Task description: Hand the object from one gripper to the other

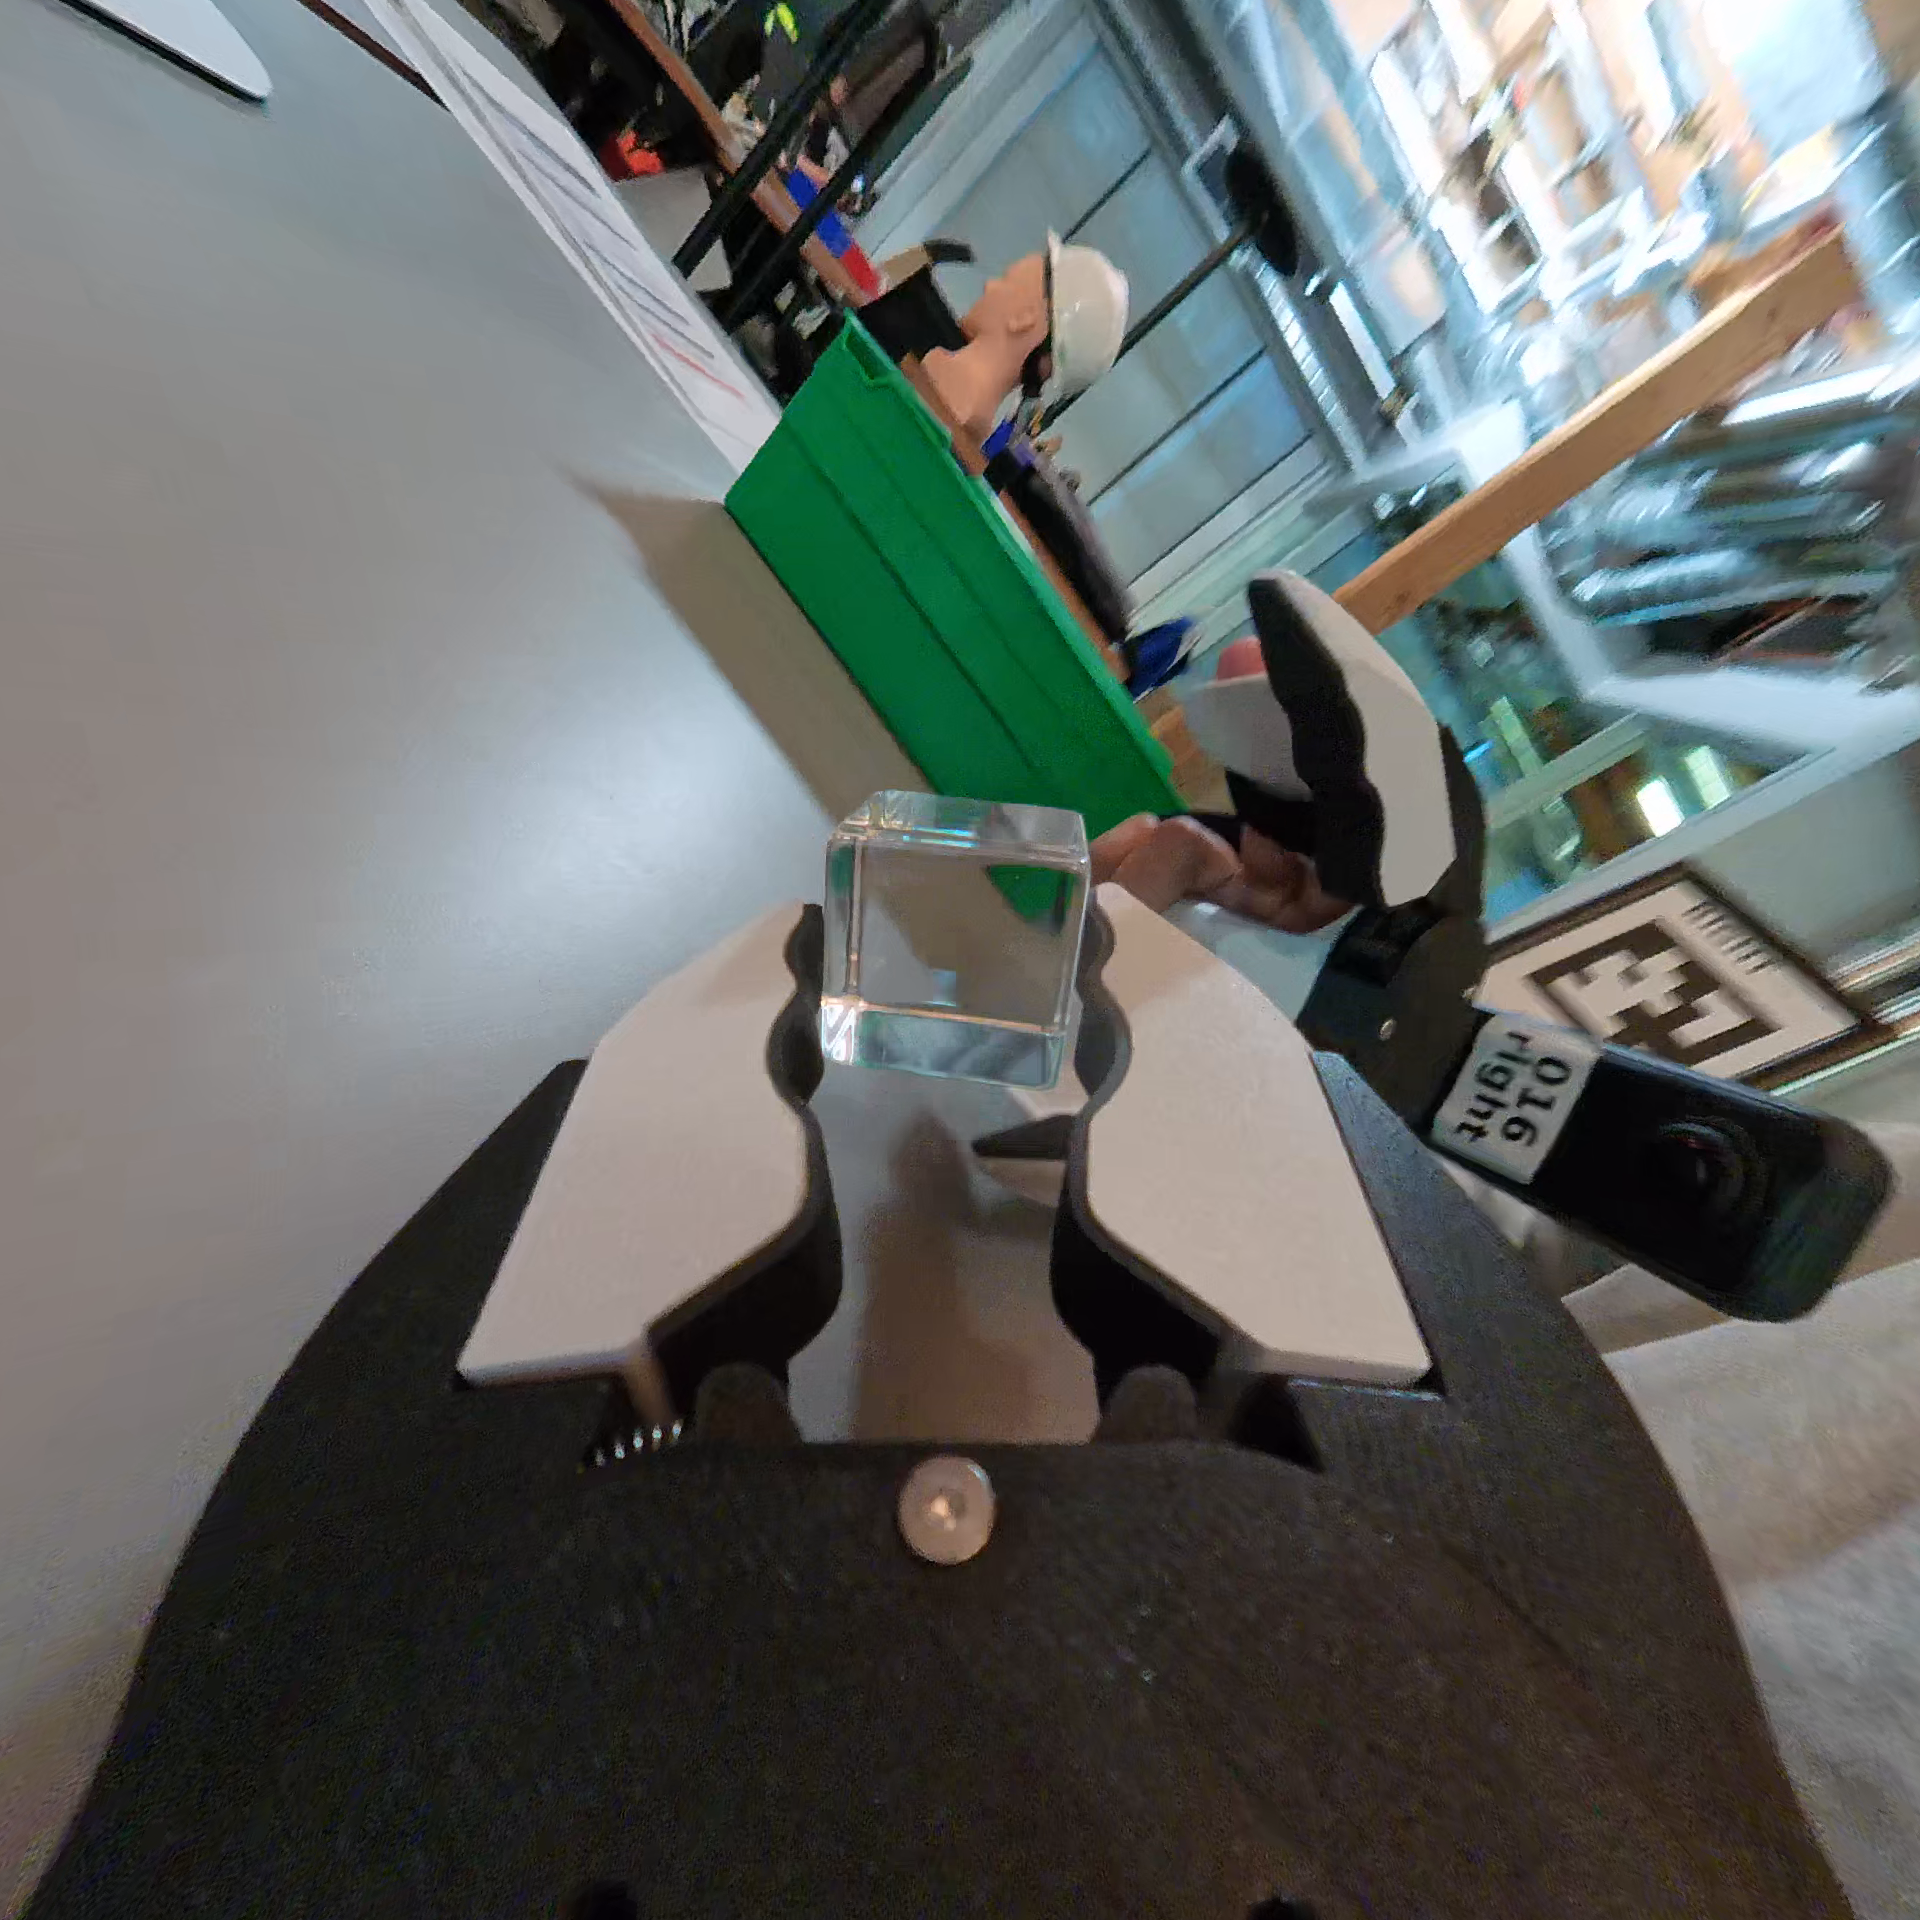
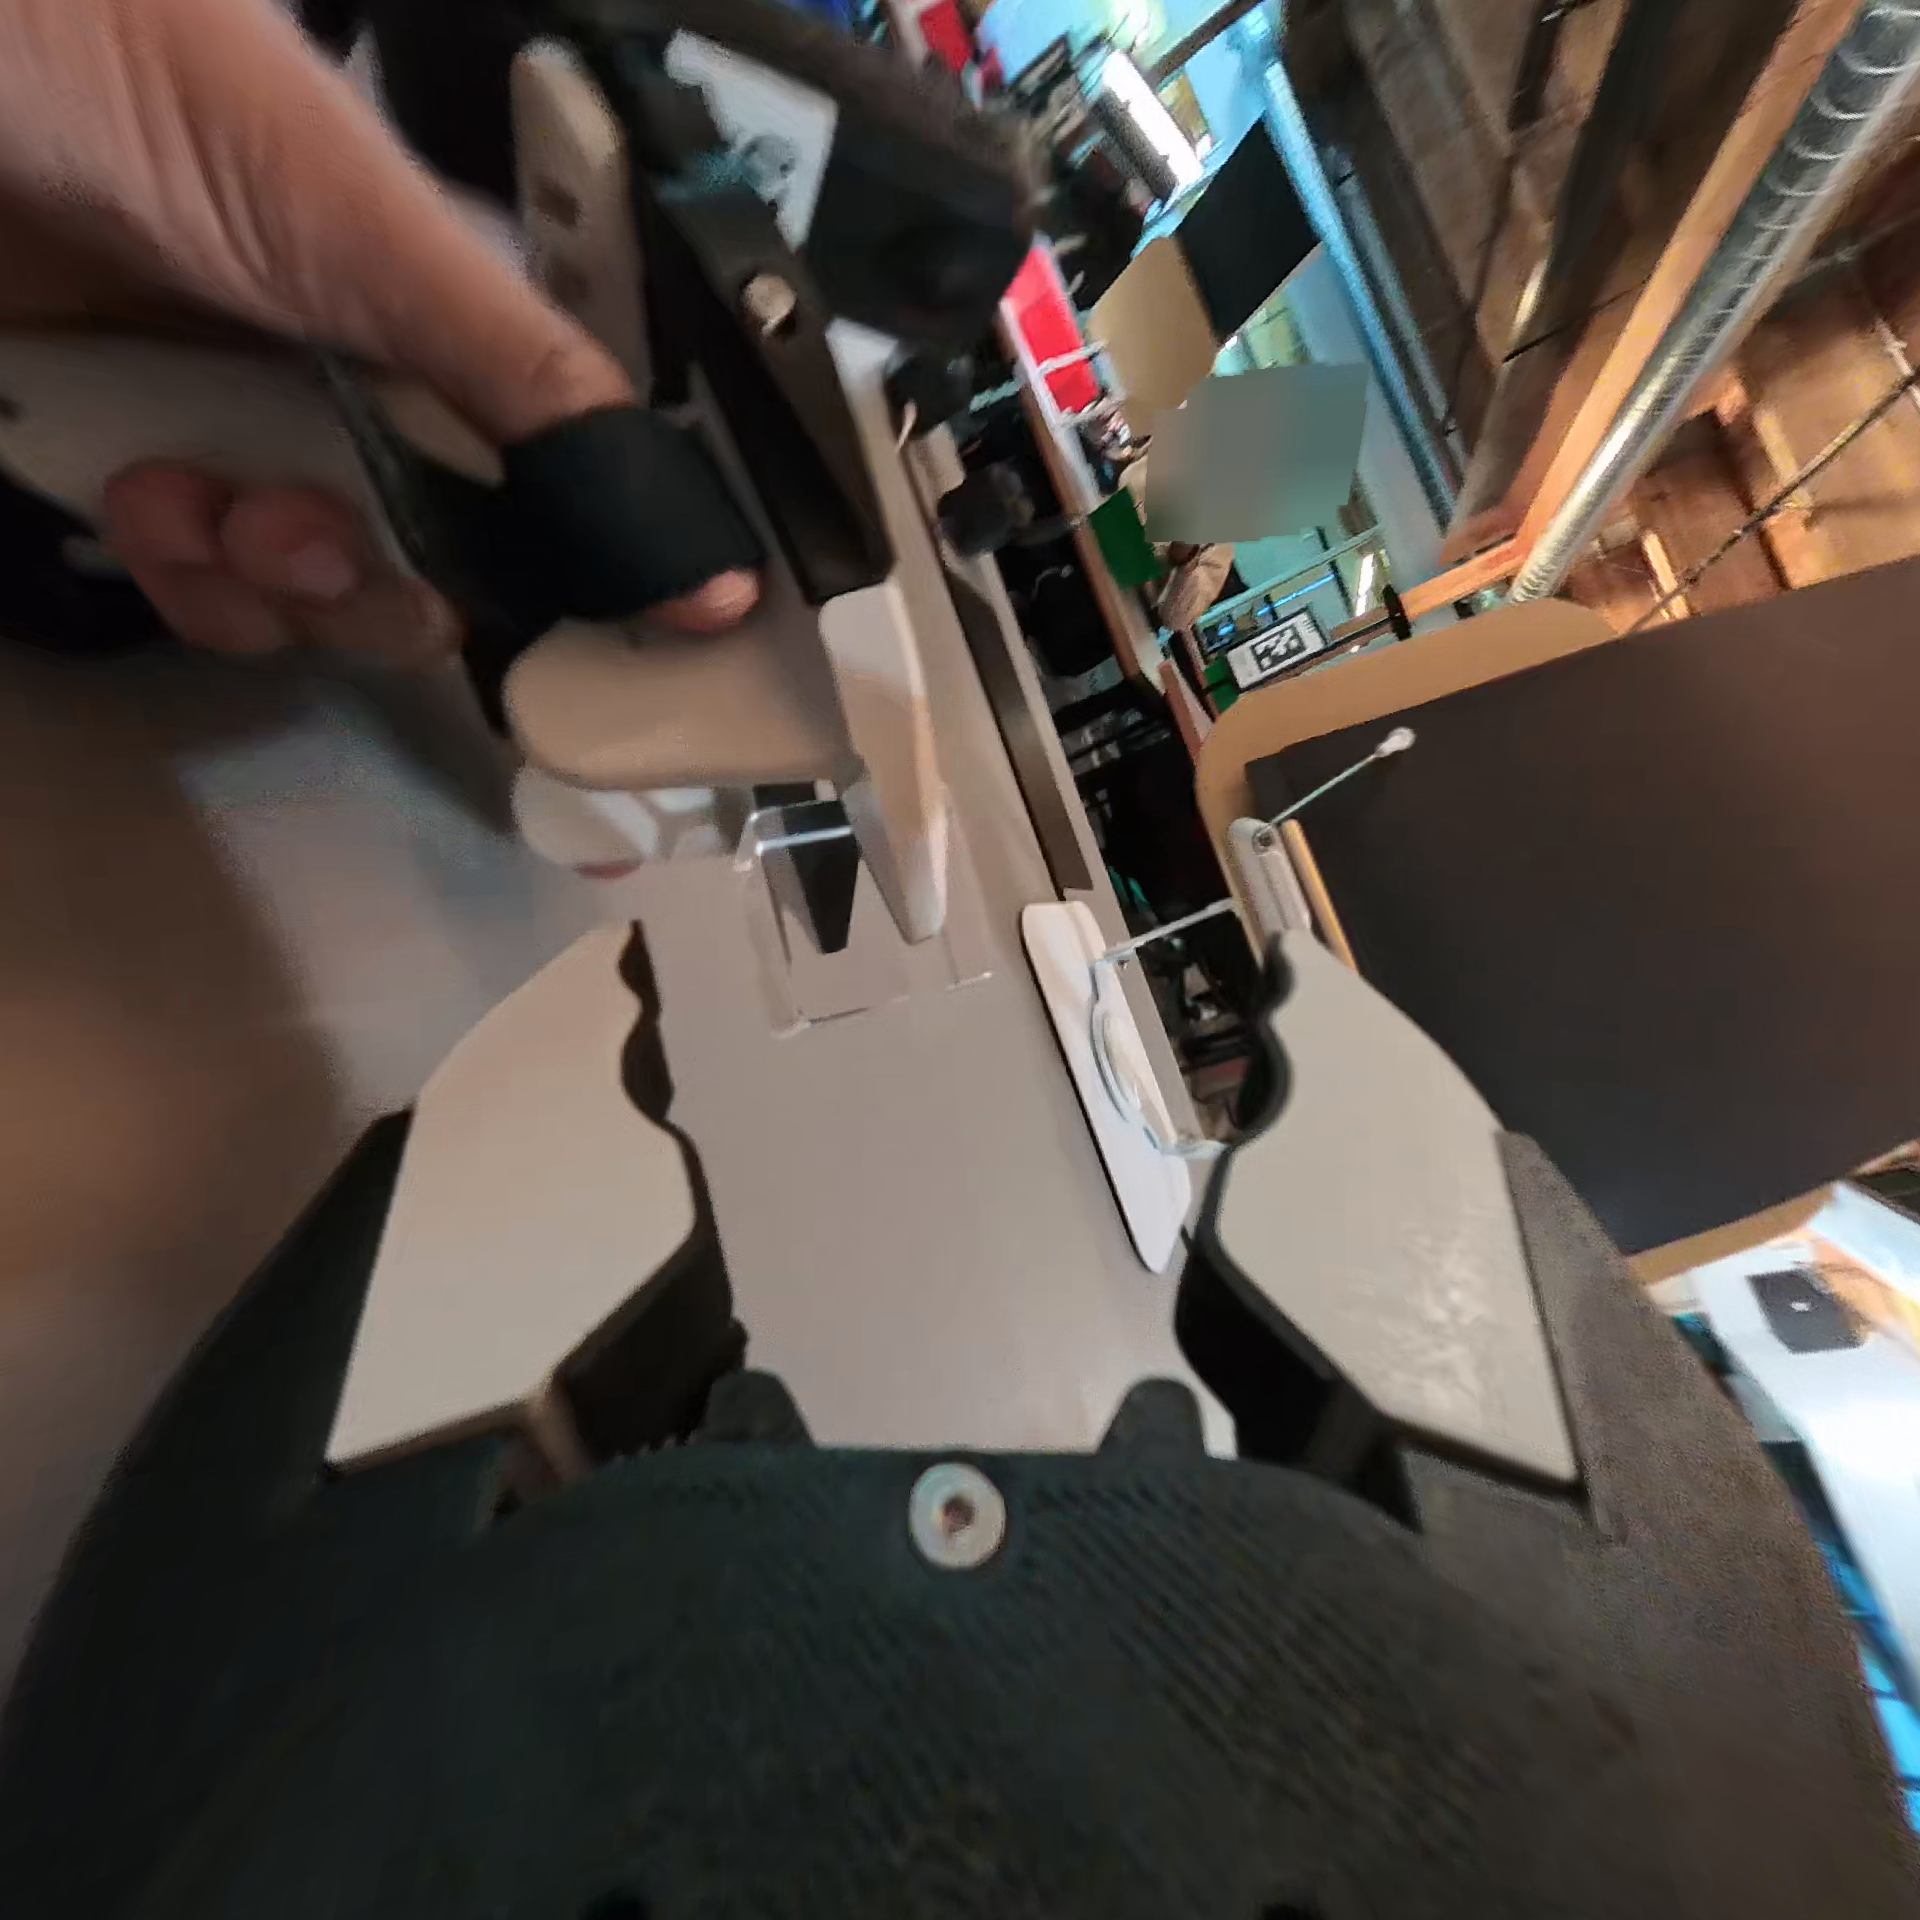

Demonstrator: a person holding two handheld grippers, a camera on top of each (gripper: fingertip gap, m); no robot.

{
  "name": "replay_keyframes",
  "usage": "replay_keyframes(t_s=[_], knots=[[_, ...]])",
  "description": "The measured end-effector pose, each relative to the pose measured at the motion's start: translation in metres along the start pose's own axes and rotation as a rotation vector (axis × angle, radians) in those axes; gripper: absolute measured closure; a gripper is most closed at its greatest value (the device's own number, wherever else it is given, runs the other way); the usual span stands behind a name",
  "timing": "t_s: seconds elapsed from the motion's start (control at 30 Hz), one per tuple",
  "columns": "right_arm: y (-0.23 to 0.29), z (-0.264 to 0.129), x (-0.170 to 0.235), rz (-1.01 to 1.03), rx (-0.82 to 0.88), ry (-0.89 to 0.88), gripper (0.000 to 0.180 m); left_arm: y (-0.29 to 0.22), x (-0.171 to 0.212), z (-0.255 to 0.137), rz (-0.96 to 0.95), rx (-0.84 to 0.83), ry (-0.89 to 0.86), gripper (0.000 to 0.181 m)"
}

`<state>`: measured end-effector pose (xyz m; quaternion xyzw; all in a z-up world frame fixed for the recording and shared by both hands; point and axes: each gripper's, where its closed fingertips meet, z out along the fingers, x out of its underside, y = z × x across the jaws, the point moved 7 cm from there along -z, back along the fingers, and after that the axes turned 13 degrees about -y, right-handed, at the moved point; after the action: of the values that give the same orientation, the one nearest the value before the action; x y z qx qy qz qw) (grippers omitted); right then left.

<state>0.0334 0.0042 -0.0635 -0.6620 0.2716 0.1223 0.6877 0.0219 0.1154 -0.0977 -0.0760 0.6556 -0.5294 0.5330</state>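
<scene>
**A:** What am I looking at on the left wrist view?

**B:** I'm holding a clear glass cube (image 1: 956, 940) in the left gripper (image 1: 951, 966). The jaws are closing only as far as the cube's width, pinching it on two opposite faces right at the fingertips, so most of the block is sticking out ahead of the pads. I'm keeping it that far forward on purpose, I'd say: it is leaving free faces for the other side to take.

**A:** And the other side?

**B:** The right gripper (image 1: 1340, 748) is sitting at about two o'clock from the cube, apart from it, not touching. In its own camera the right gripper (image 2: 951, 1029) is standing wide open and carrying nothing, with bare grey tabletop (image 2: 883, 1195) showing between the fingers. The cube (image 2: 805, 883) is lying near twelve o'clock in that view, just past the gap, under the hand (image 2: 260, 343) that is gripping the left tool.

**A:** So the handover isn't done?

**B:** Not yet, by my reading. The wide gape is giving clearance to slide around the block. I'm thinking it should be taking the faces the left pads are not covering; glass is slick, so a crooked bite could squirt it out.

**A:** Anything nearby?

**B:** A green bin (image 1: 935, 582) is standing at twelve o'clock beyond the cube, well clear.
</scene>
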Motion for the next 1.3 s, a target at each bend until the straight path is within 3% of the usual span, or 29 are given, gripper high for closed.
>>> replay_keyframes(t_s=[0.1,0.2,0.27,0.37,0.5,0.73,0.8,1.0,1.17,1.3], knots=[[-0.010,-0.001,-0.003,0.170,0.082,-0.063,0.053,0.002,-0.004,-0.003,-0.185,0.060,-0.120,0.133],[-0.011,0.002,0.003,0.351,0.114,-0.031,0.049,0.000,-0.001,-0.001,-0.359,0.113,-0.253,0.133],[-0.009,0.003,0.009,0.435,0.112,0.015,0.060,-0.003,0.003,0.001,-0.427,0.147,-0.296,0.133],[-0.011,0.000,0.009,0.499,0.112,0.015,0.089,-0.009,0.008,0.005,-0.465,0.172,-0.331,0.133],[-0.008,-0.003,0.001,0.447,0.089,-0.007,0.115,-0.012,0.011,0.005,-0.582,0.222,-0.415,0.133],[0.002,0.000,-0.016,0.272,0.095,-0.003,0.126,-0.018,0.015,0.006,-0.708,0.293,-0.486,0.133],[0.000,-0.001,-0.017,0.245,0.127,0.002,0.135,-0.021,0.017,0.006,-0.713,0.306,-0.488,0.133],[-0.007,-0.007,-0.019,0.274,0.108,-0.031,0.137,-0.027,0.020,0.009,-0.724,0.354,-0.472,0.133],[-0.017,-0.013,-0.026,0.285,0.112,-0.079,0.137,-0.039,0.012,0.009,-0.585,0.387,-0.407,0.134],[-0.028,-0.019,-0.022,0.495,0.073,-0.161,0.137,-0.044,0.003,0.008,-0.358,0.329,-0.369,0.106]])
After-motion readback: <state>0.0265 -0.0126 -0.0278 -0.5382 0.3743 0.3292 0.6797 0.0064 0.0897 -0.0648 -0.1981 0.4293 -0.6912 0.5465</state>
